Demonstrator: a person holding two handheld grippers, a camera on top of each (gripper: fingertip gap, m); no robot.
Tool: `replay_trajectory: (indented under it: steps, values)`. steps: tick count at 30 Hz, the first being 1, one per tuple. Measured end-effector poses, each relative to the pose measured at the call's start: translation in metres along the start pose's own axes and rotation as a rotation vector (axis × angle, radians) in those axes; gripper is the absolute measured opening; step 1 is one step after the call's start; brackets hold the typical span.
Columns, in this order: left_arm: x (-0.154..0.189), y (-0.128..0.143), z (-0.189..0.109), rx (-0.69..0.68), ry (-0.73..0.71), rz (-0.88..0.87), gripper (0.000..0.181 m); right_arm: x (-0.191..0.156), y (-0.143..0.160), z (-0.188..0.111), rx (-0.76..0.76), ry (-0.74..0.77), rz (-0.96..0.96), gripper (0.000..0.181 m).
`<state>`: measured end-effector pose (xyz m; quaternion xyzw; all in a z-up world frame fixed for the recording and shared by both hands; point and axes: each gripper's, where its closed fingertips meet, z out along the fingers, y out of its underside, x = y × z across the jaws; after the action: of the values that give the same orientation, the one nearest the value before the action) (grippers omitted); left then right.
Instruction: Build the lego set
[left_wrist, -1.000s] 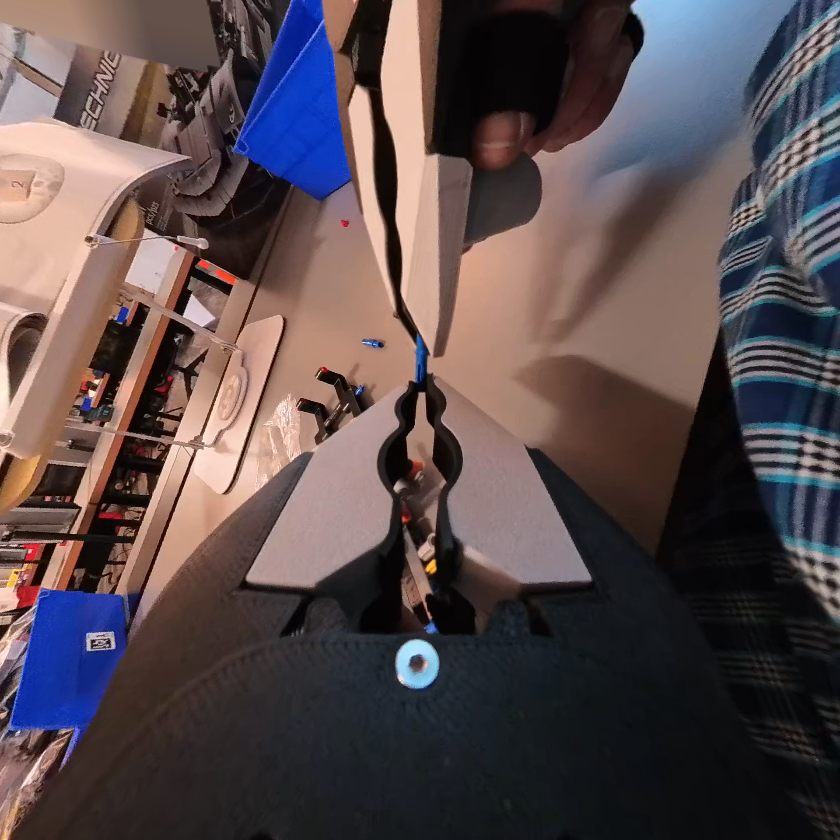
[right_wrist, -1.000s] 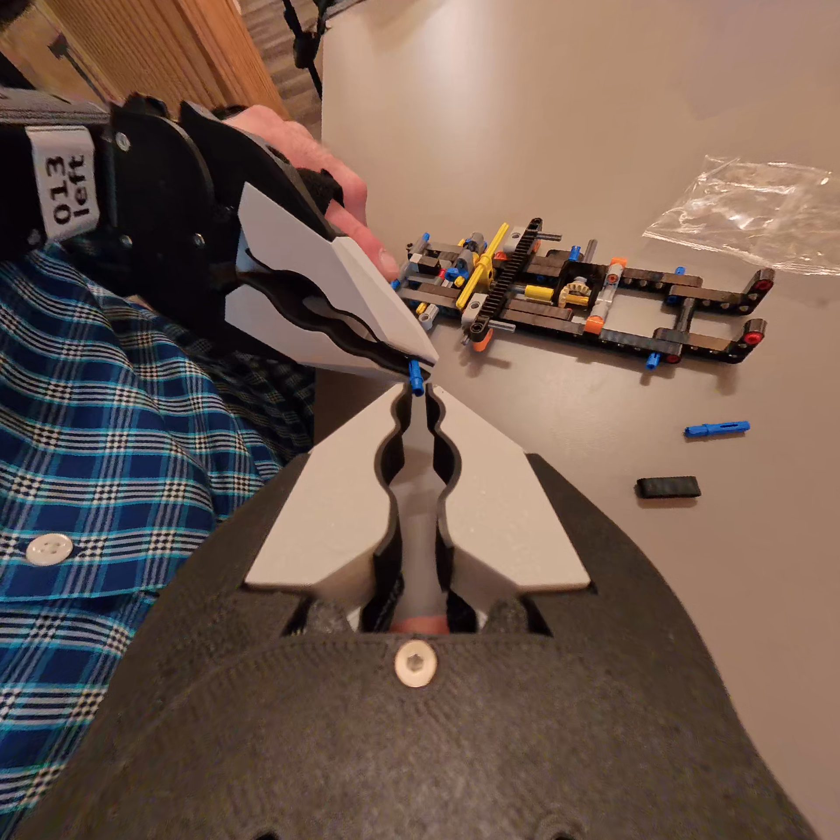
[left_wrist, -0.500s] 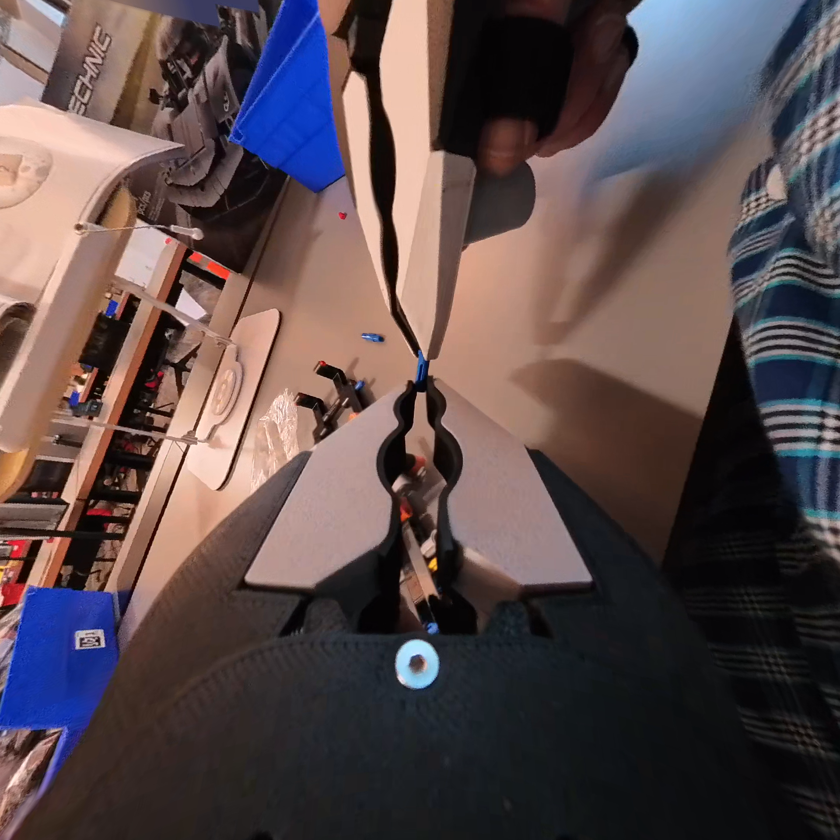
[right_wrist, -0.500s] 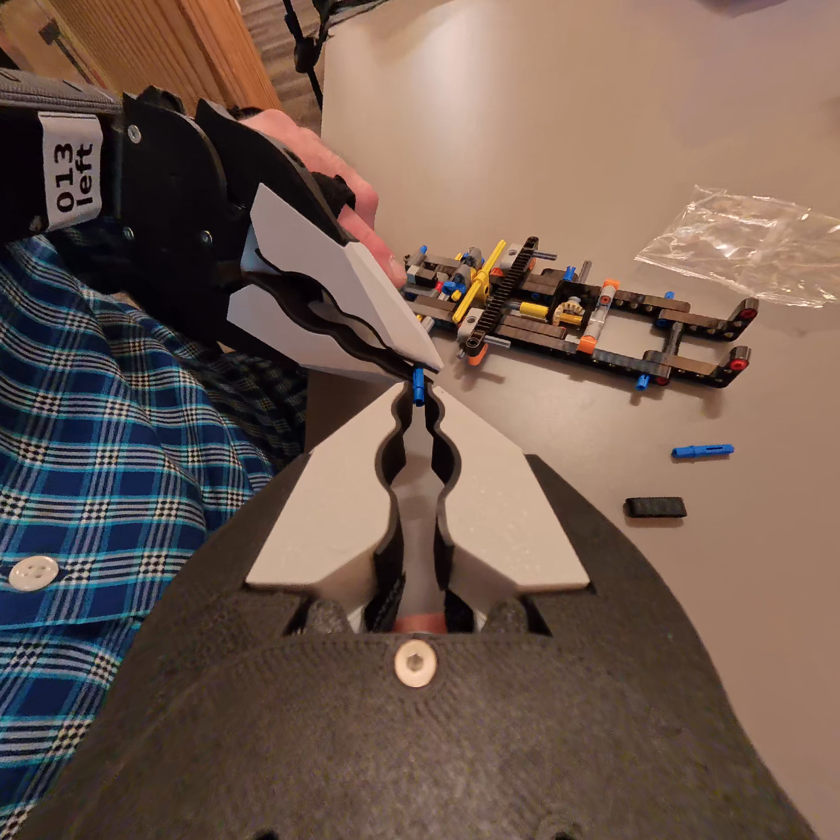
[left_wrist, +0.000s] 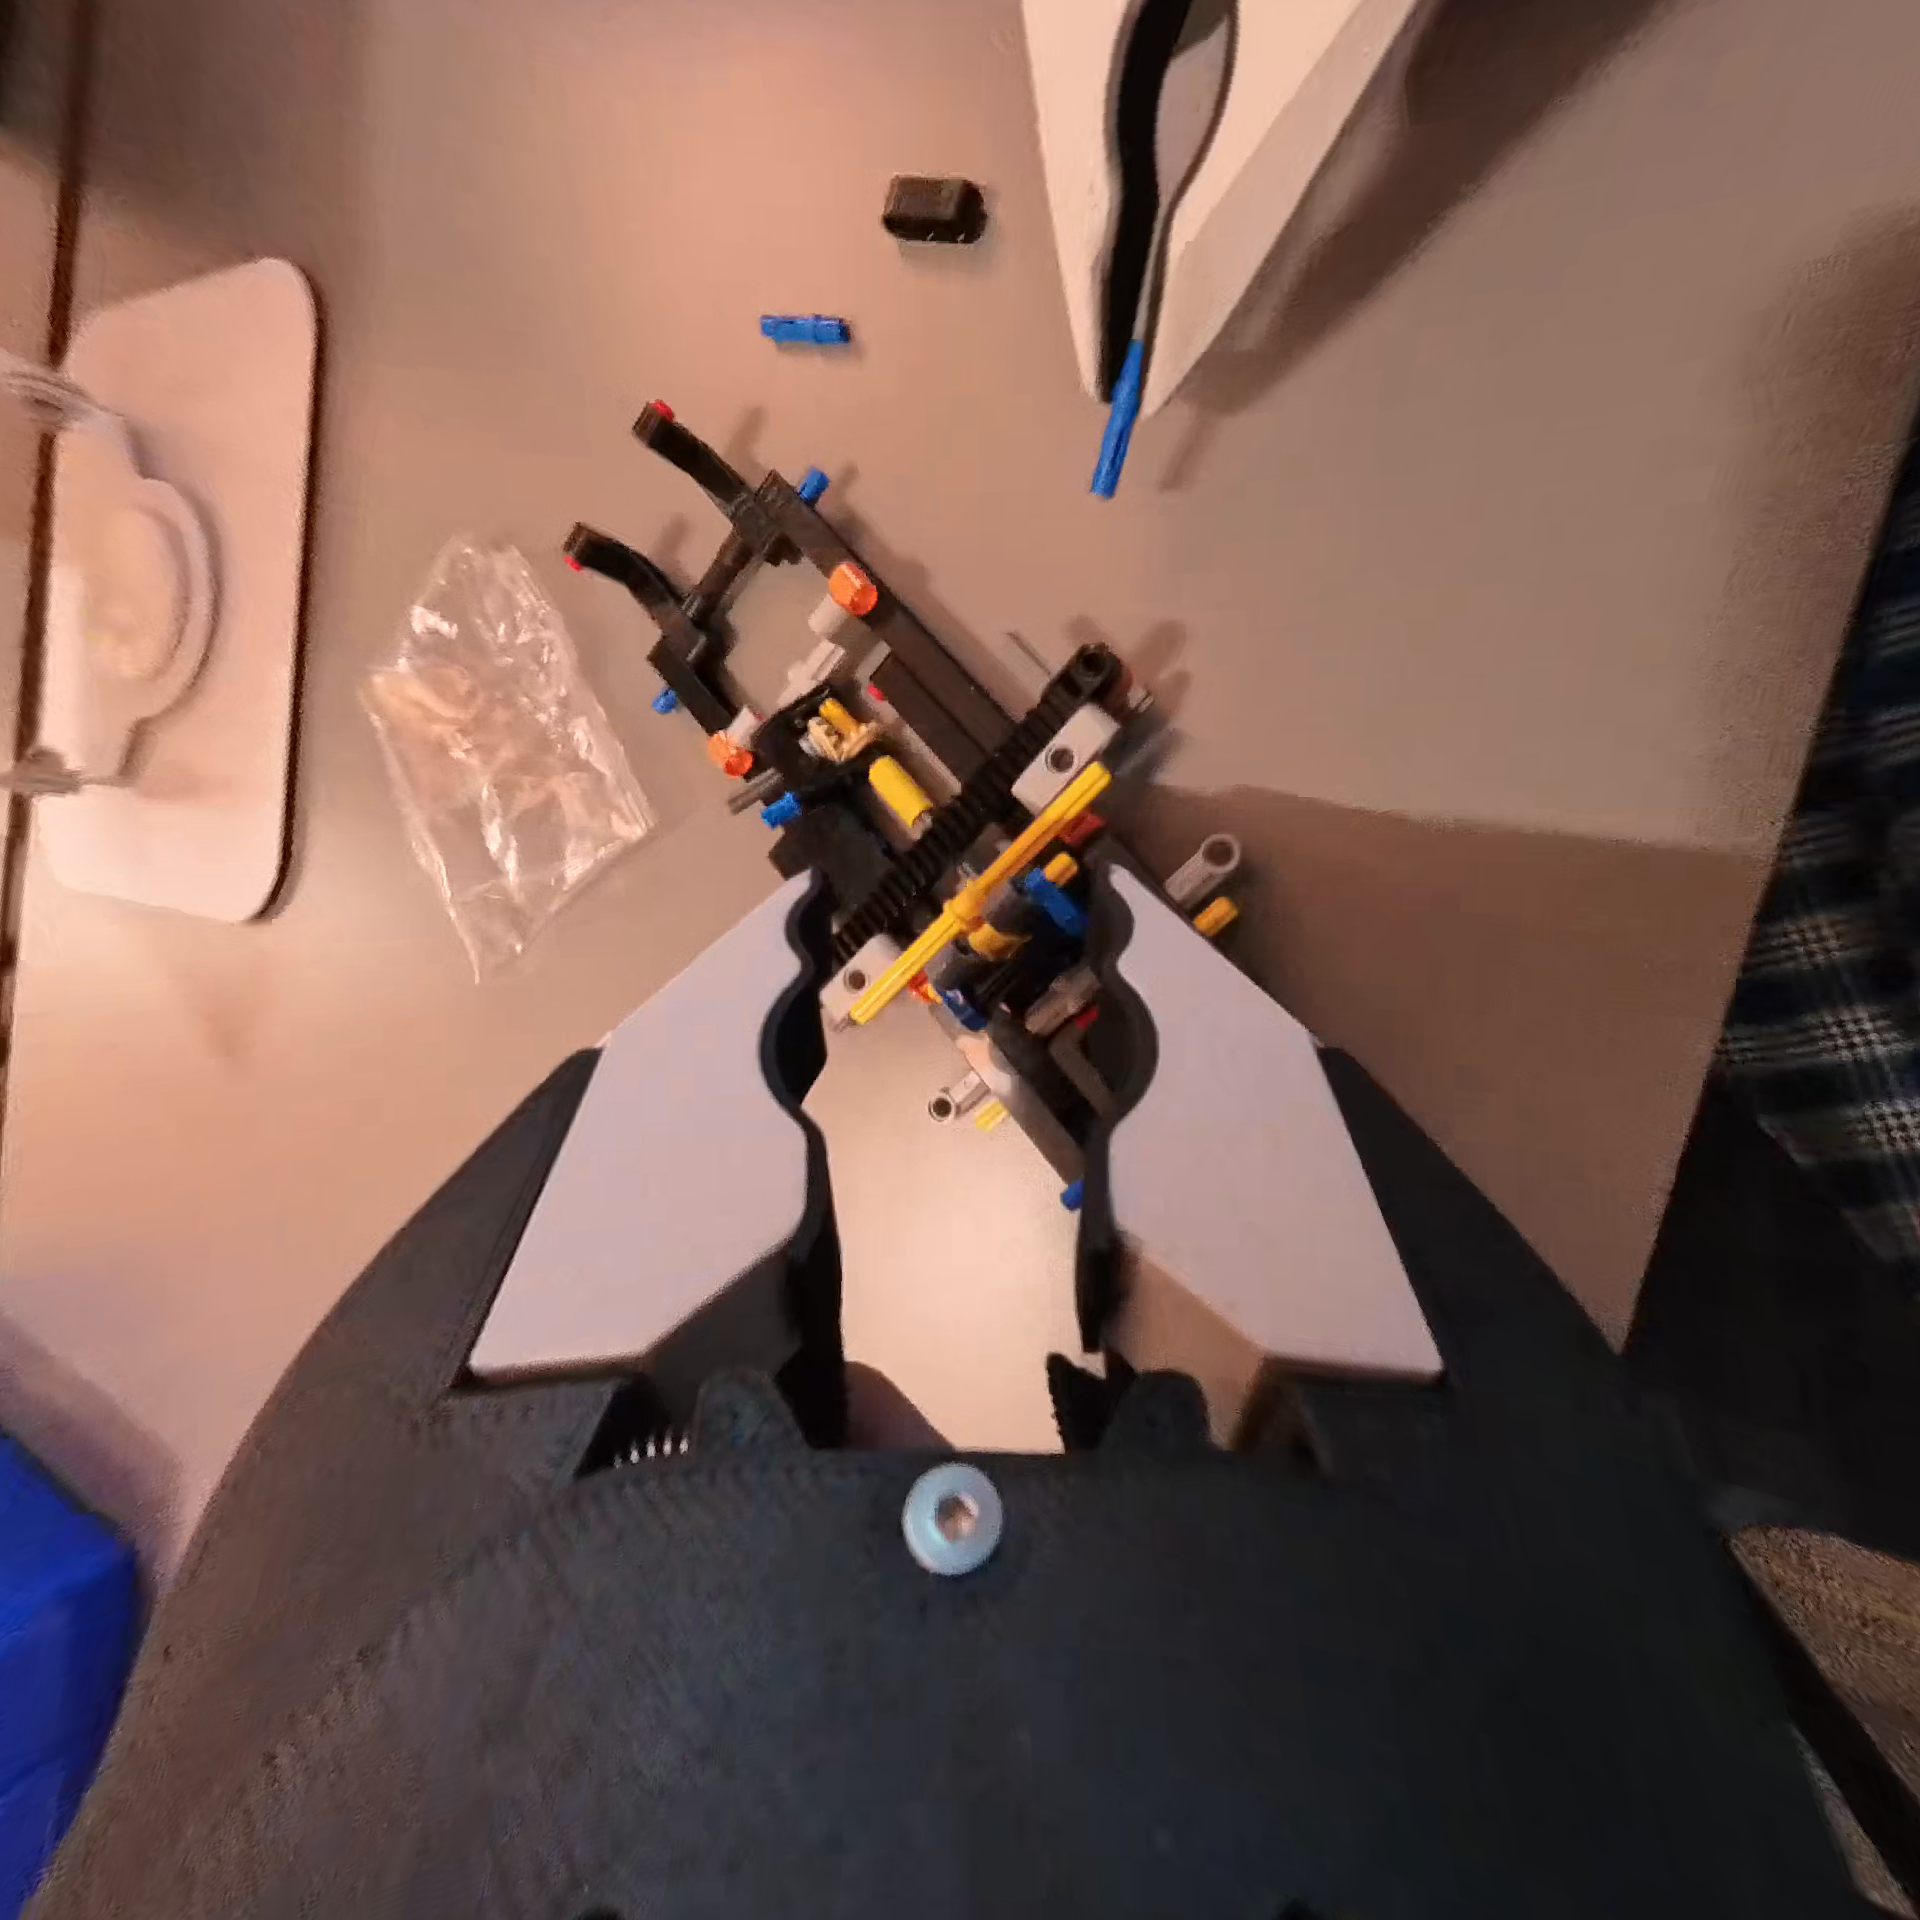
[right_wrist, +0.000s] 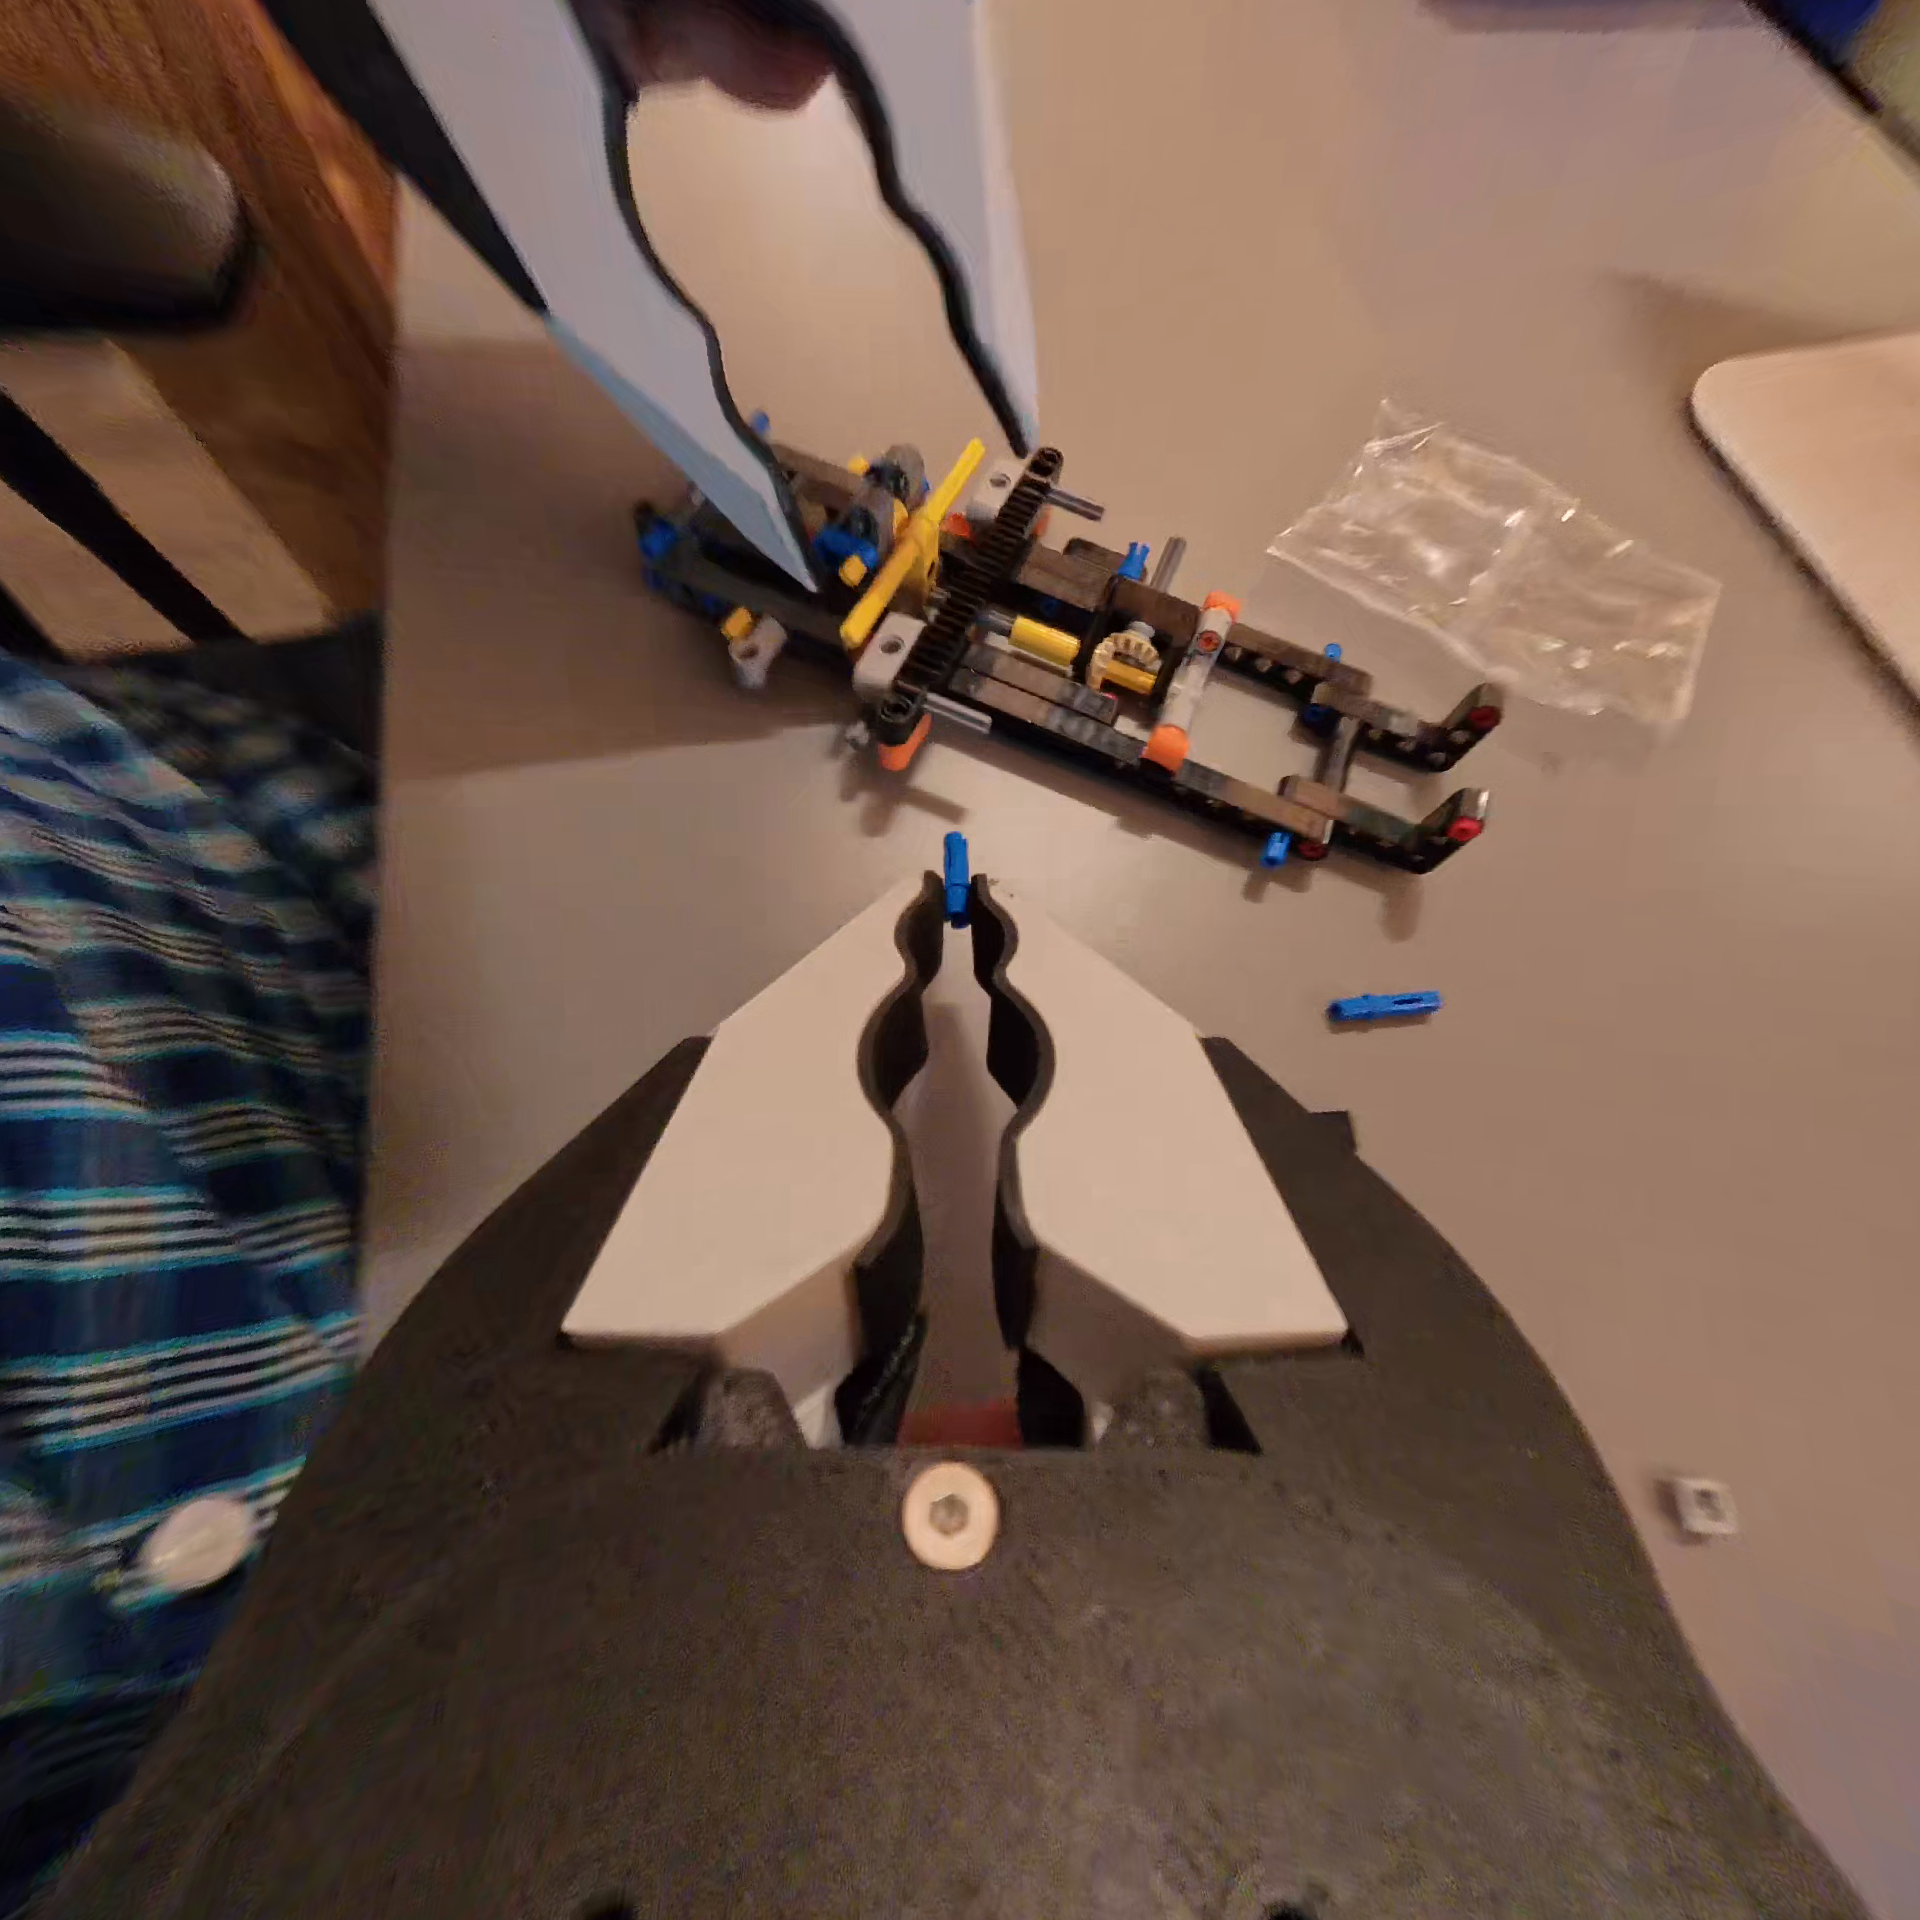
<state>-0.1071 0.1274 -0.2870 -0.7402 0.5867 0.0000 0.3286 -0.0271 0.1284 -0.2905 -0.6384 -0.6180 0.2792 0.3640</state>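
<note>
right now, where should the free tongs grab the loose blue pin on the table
Take the loose blue pin across its middle, coming straight down from above. It lies flat and alone on the table, so the left tongs, open over the chassis, could likely straddle its narrow width.

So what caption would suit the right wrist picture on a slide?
Right claw pinches a blue pin while the open left claw straddles the lego chassis.
</note>
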Motion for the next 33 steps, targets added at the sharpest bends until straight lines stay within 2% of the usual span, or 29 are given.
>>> replay_trajectory:
  steps: [1,4,8,10,15,18,21,33]
  values:
    - [0.0,-0.003,0.001,0.009,0.026,0.017,0.049,0.001,0.003,0.003,-0.022,0.037,-0.071,0.002]
    - [0.01,-0.01,0.009,0.001,0.138,0.048,0.056,-0.002,0.005,0.012,-0.044,0.101,-0.234,0.002]
    - [0.014,-0.004,0.024,-0.086,0.189,0.067,0.06,-0.003,0.002,0.016,-0.028,0.115,-0.27,0.002]
    - [0.02,-0.006,0.024,-0.093,0.225,0.029,0.053,-0.002,0.001,0.017,-0.026,0.116,-0.276,0.002]
    - [0.024,-0.012,0.028,-0.096,0.232,-0.025,0.053,0.0,0.0,0.019,-0.02,0.104,-0.267,0.001]
    - [0.021,-0.013,0.03,-0.11,0.207,-0.046,0.038,0.001,-0.003,0.02,-0.005,0.105,-0.268,0.001]
    - [0.02,-0.014,0.031,-0.105,0.194,-0.074,0.036,0.002,-0.005,0.02,0.007,0.111,-0.268,0.001]
    - [0.013,-0.024,0.029,0.023,0.154,-0.239,0.027,0.015,-0.011,0.017,0.048,0.137,-0.216,0.002]
